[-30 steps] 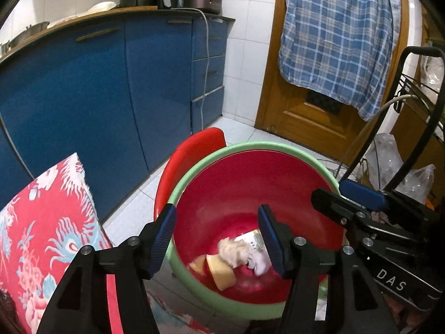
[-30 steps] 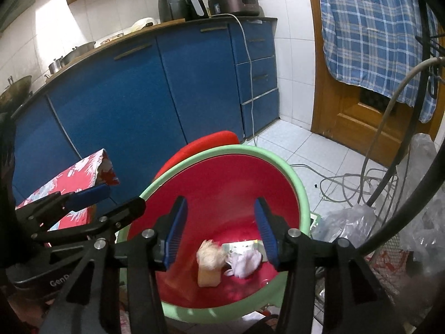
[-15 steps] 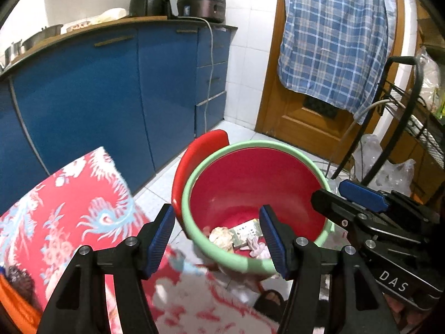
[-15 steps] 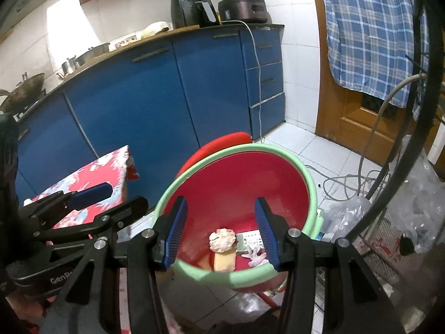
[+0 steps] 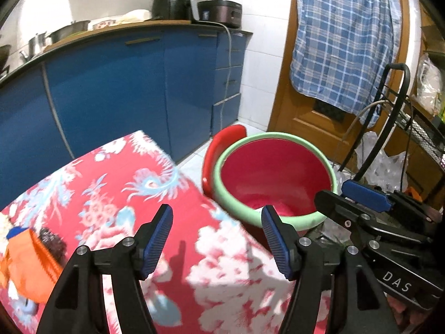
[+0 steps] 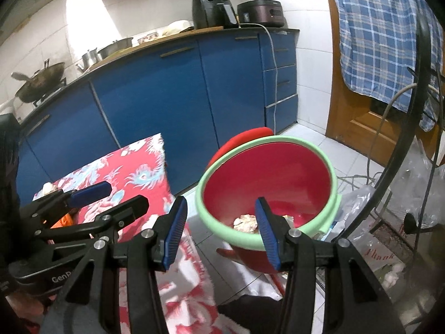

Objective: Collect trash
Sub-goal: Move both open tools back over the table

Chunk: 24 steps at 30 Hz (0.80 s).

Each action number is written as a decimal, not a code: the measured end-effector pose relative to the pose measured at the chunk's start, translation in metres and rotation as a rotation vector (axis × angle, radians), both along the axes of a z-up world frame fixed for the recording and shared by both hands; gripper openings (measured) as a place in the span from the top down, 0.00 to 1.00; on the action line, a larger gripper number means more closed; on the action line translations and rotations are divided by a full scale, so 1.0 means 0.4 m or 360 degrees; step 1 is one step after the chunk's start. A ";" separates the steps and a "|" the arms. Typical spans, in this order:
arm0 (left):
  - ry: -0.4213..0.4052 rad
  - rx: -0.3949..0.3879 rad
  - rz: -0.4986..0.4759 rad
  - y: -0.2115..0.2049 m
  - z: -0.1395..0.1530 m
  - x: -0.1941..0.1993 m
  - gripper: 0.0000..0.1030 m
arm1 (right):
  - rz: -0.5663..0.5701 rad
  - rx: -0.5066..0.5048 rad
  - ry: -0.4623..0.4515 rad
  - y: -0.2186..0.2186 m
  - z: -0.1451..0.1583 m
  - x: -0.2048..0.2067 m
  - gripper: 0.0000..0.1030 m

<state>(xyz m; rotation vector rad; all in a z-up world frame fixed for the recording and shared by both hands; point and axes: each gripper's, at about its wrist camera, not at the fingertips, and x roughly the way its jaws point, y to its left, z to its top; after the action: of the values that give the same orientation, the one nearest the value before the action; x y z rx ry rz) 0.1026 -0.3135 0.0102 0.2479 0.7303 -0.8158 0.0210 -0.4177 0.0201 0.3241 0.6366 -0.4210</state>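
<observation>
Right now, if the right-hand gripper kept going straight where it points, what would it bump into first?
Probably the green rim of the red bin, which sits between the open fingers. Depth is unclear, so it could instead pass over the rim into the bin.

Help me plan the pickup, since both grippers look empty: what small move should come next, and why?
Probably swing the left gripper left and down toward the orange wrapper on the red floral tablecloth. Both the left and right gripper are open and hold nothing, the bin already holds scraps, and that wrapper lies nearest.
</observation>
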 end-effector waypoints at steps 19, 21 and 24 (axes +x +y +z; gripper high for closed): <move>-0.0004 -0.0052 0.0165 0.202 0.006 -0.028 0.33 | 0.0147 -0.0053 0.0018 0.170 0.017 0.004 0.48; -0.0008 -0.0054 0.0188 0.228 0.005 -0.034 0.33 | 0.0169 -0.0060 0.0016 0.193 0.017 0.005 0.48; -0.0003 -0.0055 0.0224 0.261 0.004 -0.040 0.33 | 0.0203 -0.0044 0.0018 0.221 0.014 0.006 0.48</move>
<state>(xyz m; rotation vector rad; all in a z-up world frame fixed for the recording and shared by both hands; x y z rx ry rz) 0.0867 -0.2089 0.0118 0.1642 0.7229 -0.6935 0.0235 -0.3292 0.0255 0.2534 0.6583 -0.3096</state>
